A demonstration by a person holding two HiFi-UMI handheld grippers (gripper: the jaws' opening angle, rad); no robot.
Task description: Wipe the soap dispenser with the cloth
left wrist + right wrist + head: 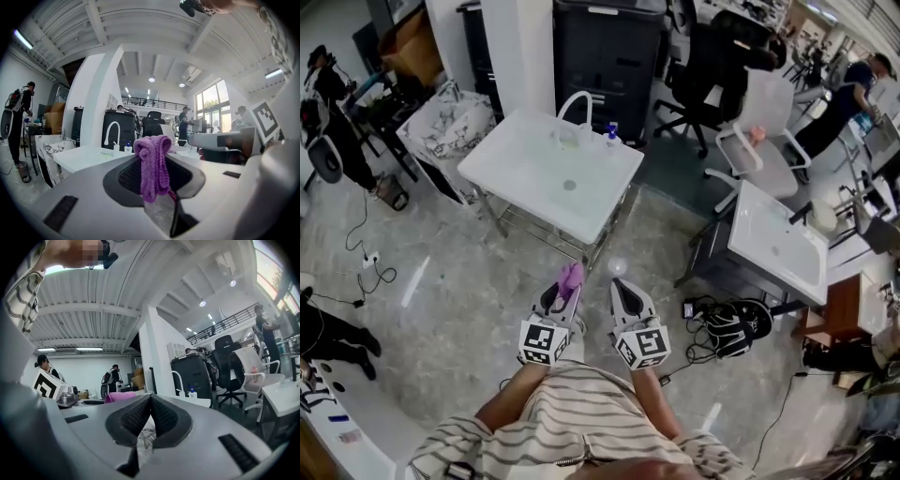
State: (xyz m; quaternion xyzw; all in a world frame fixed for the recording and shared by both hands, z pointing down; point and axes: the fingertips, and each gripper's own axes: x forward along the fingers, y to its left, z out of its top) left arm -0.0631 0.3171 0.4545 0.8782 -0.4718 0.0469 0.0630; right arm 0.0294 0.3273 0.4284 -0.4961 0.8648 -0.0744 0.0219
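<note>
- The left claw (562, 292) is clenched on a folded purple terry cloth (153, 166) that droops over its jaws. The right claw (621, 289) is clenched and empty.
- The step looks like the approach. Next, the cloth must be carried to the dispenser.
- The small clear blue-pump soap dispenser (611, 134) stands upright, long axis vertical, at the far edge of the white sink desk (534, 178). Its nozzle direction is too small to tell.

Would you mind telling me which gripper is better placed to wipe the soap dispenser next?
The left gripper. It is shut on the purple cloth, while the right gripper is shut and empty. Both are about equally far from the soap dispenser on the sink.
</note>
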